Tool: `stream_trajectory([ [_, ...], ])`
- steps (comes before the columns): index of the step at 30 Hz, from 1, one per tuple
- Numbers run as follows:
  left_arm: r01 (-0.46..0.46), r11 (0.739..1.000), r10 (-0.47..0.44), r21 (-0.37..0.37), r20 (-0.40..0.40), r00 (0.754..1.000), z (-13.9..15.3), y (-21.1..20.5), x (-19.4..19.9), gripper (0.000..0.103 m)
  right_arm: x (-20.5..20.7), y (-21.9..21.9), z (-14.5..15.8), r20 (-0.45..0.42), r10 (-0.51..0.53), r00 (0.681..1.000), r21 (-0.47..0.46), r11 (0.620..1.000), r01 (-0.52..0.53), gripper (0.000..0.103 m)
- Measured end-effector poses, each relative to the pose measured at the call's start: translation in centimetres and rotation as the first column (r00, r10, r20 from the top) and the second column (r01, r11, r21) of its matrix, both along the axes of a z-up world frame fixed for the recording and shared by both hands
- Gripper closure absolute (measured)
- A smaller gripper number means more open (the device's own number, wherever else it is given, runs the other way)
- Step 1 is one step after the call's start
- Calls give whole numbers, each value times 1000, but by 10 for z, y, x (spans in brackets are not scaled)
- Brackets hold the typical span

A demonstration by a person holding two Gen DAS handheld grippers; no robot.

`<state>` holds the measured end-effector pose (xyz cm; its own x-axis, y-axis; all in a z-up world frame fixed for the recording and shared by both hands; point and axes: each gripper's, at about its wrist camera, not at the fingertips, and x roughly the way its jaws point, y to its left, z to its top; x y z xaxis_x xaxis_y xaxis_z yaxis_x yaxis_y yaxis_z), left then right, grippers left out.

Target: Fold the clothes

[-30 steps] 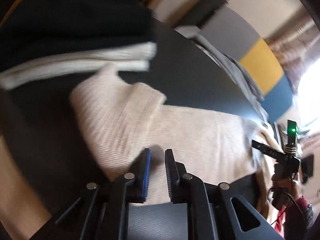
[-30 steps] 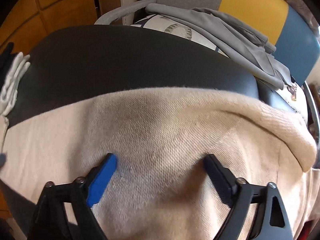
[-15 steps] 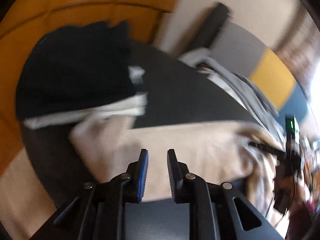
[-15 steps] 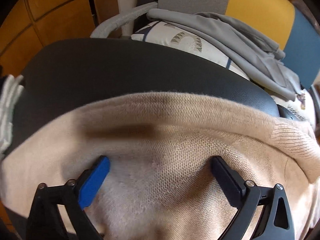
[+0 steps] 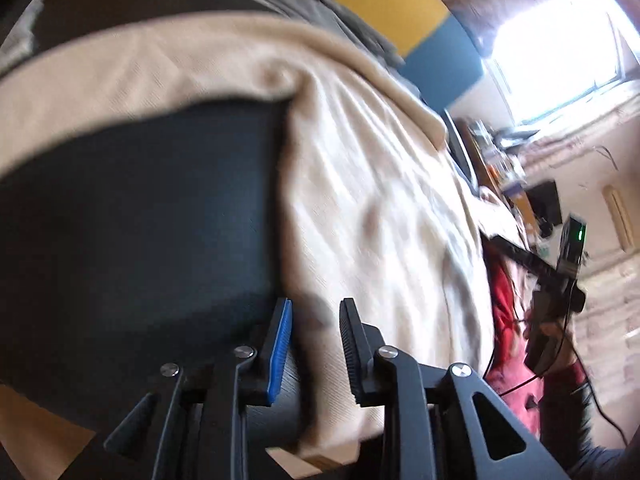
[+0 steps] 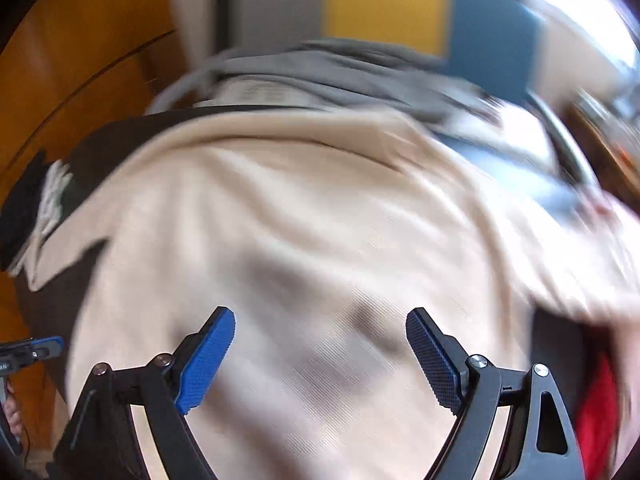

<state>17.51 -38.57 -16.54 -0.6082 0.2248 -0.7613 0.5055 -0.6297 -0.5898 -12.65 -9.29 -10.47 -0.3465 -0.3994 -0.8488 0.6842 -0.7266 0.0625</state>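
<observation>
A cream knit sweater (image 5: 372,184) lies spread over a dark round table (image 5: 152,216), filling most of both wrist views. Both pictures are smeared by motion blur, so fine detail in the fabric is hard to read.

In the left wrist view, the left gripper (image 5: 314,344) hovers low over the near edge of the sweater, where the cloth meets the bare tabletop. Its jaws are opening, with a narrow gap between the blue pad and the black one. Nothing is pinched between them; the sweater edge shows through the gap, beneath the pads. To the left of that edge, a long strip of the sweater, perhaps a sleeve, curves round the far side of the bare patch.

In the right wrist view, the right gripper (image 6: 320,356) hangs above the middle of the sweater with its jaws spread wide and just starting to close. The pads are clear of the knit, gripping nothing.

At the far edge of the table, a grey garment (image 6: 340,76) lies heaped in front of a grey, yellow and blue panel (image 6: 400,12). At the table's left edge in the right wrist view sits a stack of folded clothes (image 6: 36,216), black and white.
</observation>
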Motion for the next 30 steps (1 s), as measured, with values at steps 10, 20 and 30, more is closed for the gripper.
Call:
stream_trajectory([
  [10,99,975,-87,-200,69,994,5,54,-31,72,39,198,-52,210,-301,930,-95,941,326,20],
  [20,83,955,-54,-286,108,993,4,51,-34,96,77,159,-57,49,-174,984,45,984,172,92],
  [30,134,960,-119,-246,74,990,25,8,12,96,118,161,-58,113,-139,984,75,988,131,93],
])
